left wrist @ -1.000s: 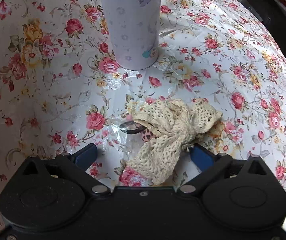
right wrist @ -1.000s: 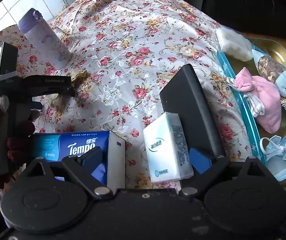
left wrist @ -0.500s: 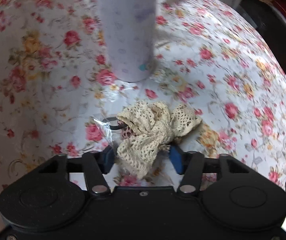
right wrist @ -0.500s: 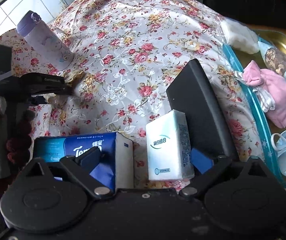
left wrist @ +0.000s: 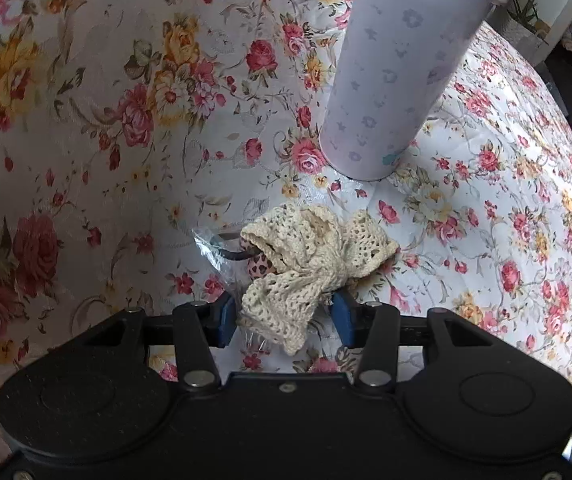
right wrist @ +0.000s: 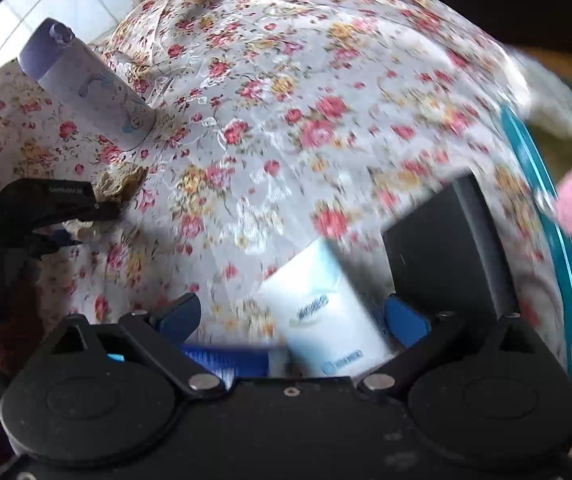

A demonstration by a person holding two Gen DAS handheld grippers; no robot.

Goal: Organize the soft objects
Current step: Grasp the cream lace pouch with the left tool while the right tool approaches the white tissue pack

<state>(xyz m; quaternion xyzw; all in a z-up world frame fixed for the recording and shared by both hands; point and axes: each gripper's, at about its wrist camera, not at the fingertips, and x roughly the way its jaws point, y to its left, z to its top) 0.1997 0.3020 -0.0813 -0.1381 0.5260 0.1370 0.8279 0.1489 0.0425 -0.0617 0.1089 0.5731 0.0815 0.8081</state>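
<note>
Left wrist view: left gripper [left wrist: 283,316] pinches the lace bow [left wrist: 314,258] at its lower tail; we lift slowly, clearing the bottle [left wrist: 398,80]; right gripper [right wrist: 292,320] gapes, holding nothing

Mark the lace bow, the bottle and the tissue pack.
lace bow [left wrist: 314,256], left wrist view, on its knotted middle.
bottle [left wrist: 394,80], left wrist view, on its patterned side wall.
tissue pack [right wrist: 326,312], right wrist view, on its white front face.
</note>
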